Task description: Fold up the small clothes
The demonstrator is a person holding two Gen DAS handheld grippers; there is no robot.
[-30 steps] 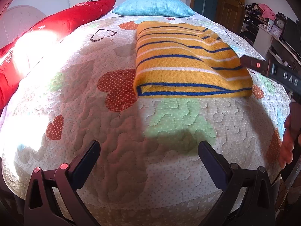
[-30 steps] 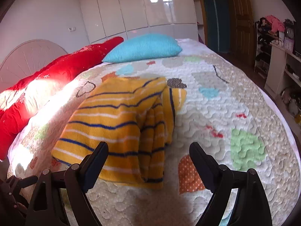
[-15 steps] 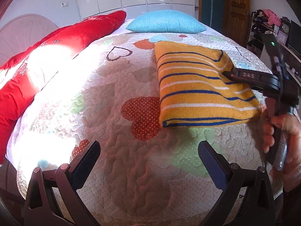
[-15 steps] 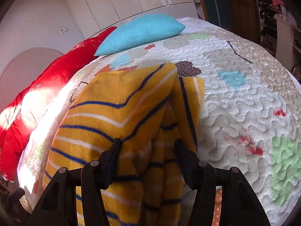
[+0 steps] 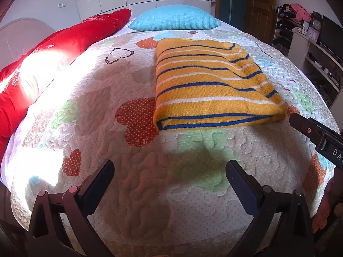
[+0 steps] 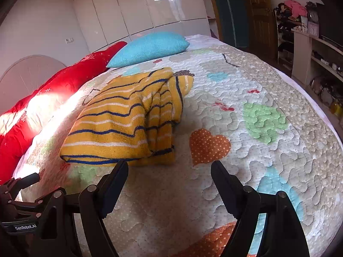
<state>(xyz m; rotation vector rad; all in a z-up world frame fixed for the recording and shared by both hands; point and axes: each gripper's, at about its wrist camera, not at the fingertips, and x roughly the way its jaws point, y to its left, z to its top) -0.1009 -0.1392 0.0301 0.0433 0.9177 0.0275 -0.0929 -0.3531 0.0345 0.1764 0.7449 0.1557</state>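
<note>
A yellow knit garment with blue and white stripes [image 5: 210,85] lies folded on the quilted bedspread [image 5: 128,192]; it also shows in the right wrist view [image 6: 120,124], with bunched folds along its right side. My left gripper [image 5: 169,173] is open and empty, above the quilt, short of the garment's near edge. My right gripper [image 6: 169,171] is open and empty, just short of the garment's near right corner. The right gripper's body [image 5: 317,137] shows at the right edge of the left wrist view.
A blue pillow [image 5: 175,18] and a red duvet [image 5: 53,49] lie at the head and left side of the bed. Shelves with clutter [image 5: 310,32] and a wooden door [image 5: 260,6] stand to the right. The quilt [image 6: 257,128] stretches right of the garment.
My right gripper has opened wider and pulled back from the garment's folded side to the near edge. My left gripper has shifted slightly, staying open.
</note>
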